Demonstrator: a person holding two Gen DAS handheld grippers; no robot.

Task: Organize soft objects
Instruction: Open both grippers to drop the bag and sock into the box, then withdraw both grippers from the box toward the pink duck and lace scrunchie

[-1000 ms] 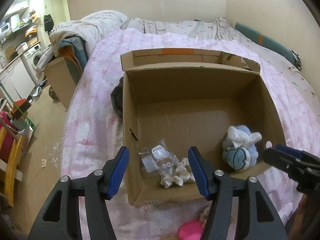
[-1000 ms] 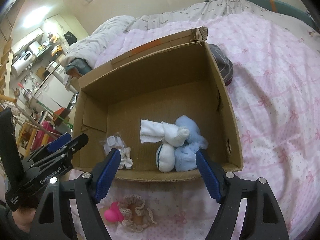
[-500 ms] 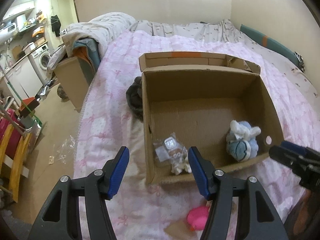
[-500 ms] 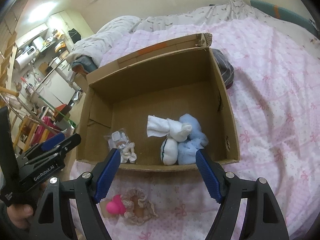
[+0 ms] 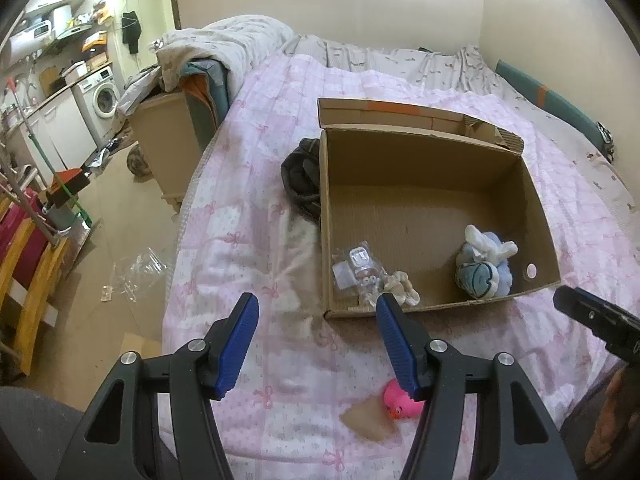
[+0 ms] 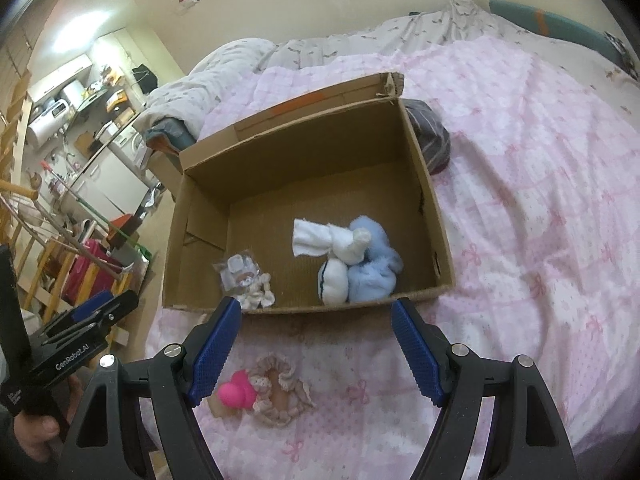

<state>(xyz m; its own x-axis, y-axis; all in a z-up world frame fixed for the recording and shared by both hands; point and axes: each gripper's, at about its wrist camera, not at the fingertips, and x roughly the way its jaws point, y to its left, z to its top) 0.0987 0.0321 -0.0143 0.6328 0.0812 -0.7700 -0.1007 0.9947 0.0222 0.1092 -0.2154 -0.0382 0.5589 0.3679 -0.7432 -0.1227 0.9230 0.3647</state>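
An open cardboard box (image 5: 400,160) (image 6: 304,152) sits on the pink bedspread. Inside lie a blue and white bundle of soft items (image 5: 484,266) (image 6: 352,264) and a small bagged cream toy (image 5: 372,276) (image 6: 248,280). In front of the box lies a small doll with a pink head and frilly dress (image 6: 264,392) (image 5: 400,398). My left gripper (image 5: 316,340) is open and empty, short of the box's near left corner. My right gripper (image 6: 316,348) is open and empty, above the doll, short of the box's near wall.
A dark bundle of cloth (image 5: 300,176) (image 6: 430,140) lies against the box's far side. A heaped duvet (image 5: 224,44) sits at the bed's head. The bed's left edge drops to a cluttered floor with a yellow rack (image 5: 28,264) and washing machine (image 5: 100,96).
Both grippers have pulled back from the box toward me, still open. The doll in front of the box has come fully into view.
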